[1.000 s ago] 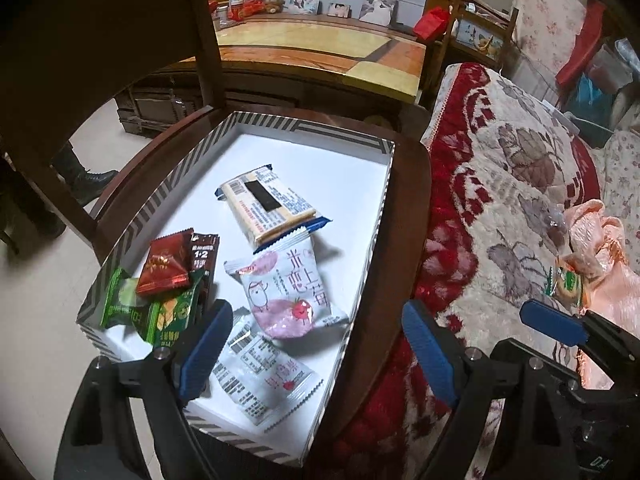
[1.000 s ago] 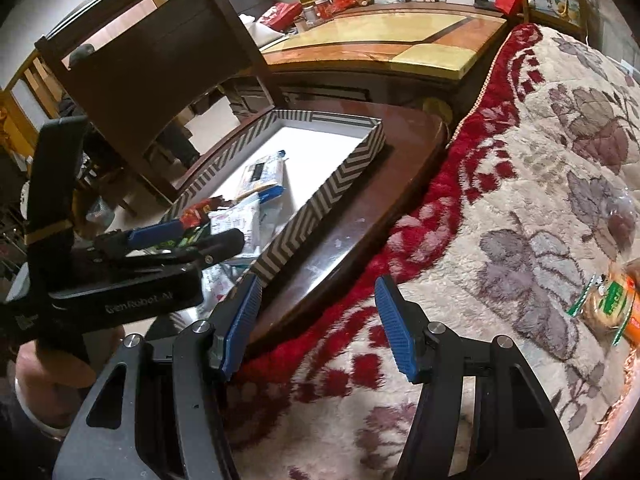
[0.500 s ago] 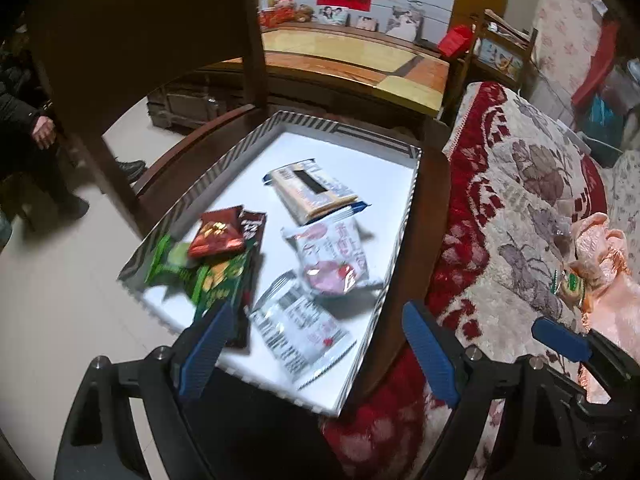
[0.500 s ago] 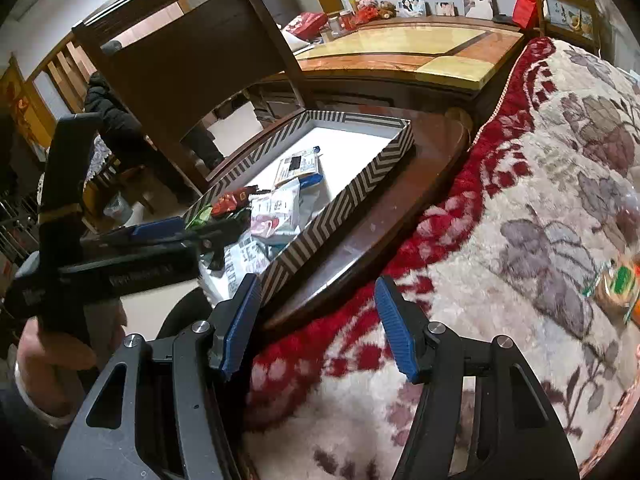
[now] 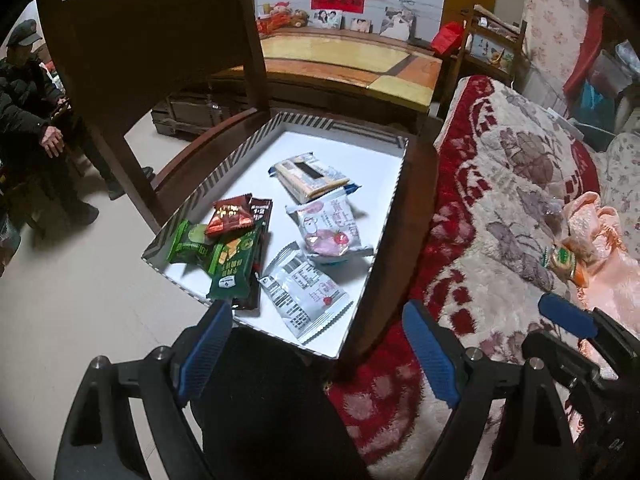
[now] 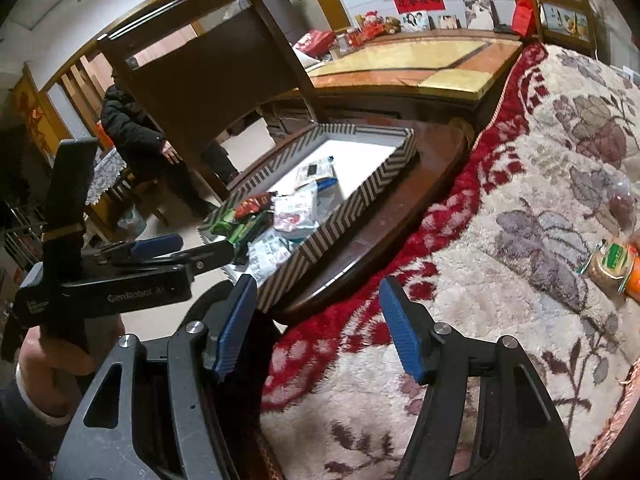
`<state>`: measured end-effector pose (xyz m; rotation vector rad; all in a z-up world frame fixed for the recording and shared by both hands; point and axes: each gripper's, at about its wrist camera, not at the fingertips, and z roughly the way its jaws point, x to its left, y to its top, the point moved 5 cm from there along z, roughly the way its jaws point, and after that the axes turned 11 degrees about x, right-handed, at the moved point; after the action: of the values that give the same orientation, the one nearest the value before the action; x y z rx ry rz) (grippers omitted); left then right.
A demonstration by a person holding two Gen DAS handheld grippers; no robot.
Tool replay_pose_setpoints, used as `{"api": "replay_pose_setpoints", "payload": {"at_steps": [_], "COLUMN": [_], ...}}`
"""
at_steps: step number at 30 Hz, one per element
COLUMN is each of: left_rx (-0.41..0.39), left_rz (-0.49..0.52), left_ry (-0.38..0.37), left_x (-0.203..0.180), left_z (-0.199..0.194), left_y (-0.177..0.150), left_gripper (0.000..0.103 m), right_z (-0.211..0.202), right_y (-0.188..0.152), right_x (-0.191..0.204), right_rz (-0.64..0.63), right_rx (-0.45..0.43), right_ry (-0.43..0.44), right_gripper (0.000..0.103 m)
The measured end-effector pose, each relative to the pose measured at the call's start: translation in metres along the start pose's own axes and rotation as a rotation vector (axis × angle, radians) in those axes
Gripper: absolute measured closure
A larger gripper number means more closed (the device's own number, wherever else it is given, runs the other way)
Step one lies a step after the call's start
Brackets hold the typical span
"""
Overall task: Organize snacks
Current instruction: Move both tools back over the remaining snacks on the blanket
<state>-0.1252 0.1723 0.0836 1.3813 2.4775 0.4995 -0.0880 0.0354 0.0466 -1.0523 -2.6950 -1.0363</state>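
A white tray with a striped rim [image 5: 224, 166] rests on a dark wooden chair seat [image 5: 416, 200]. In it lie a red packet [image 5: 230, 216], green packets [image 5: 232, 264], a strawberry-print packet [image 5: 328, 232], a white barcode packet [image 5: 304, 292] and a beige cracker pack [image 5: 308, 176]. Another green and orange snack [image 5: 564, 258] lies on the floral blanket [image 5: 520, 184], also seen as the snack [image 6: 612, 264] at the far right. My left gripper [image 5: 316, 312] hangs open and empty above the tray's near edge. My right gripper [image 6: 318, 284] is over the blanket's red border, jaws opening, nothing between them.
The chair's tall back [image 5: 160, 40] rises behind the tray on the left. A person in a dark coat [image 5: 24, 96] sits at the far left. A low wooden table [image 5: 344, 60] stands beyond. A pink cloth [image 5: 600, 240] lies on the blanket.
Both grippers have drawn back from the tray, which now looks smaller and farther off. The right jaws stand a little wider. The snacks have not moved.
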Motion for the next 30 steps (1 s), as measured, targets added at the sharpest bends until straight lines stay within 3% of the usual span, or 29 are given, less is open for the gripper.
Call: {"api": "replay_pose_setpoints", "payload": {"at_steps": [14, 30], "left_rx": [0.012, 0.026], "left_rz": [-0.019, -0.012], "left_ry": [-0.034, -0.067], "left_x": [0.001, -0.007], "left_z": [0.003, 0.010], "left_y": [-0.005, -0.007], "left_gripper": [0.011, 0.006], "right_z": [-0.003, -0.003], "right_y": [-0.004, -0.006], "right_x": [0.015, 0.001], "right_rz": [-0.012, 0.016], "right_rx": [0.007, 0.009], "right_ry": [0.000, 0.000], "right_gripper": [0.039, 0.039]}}
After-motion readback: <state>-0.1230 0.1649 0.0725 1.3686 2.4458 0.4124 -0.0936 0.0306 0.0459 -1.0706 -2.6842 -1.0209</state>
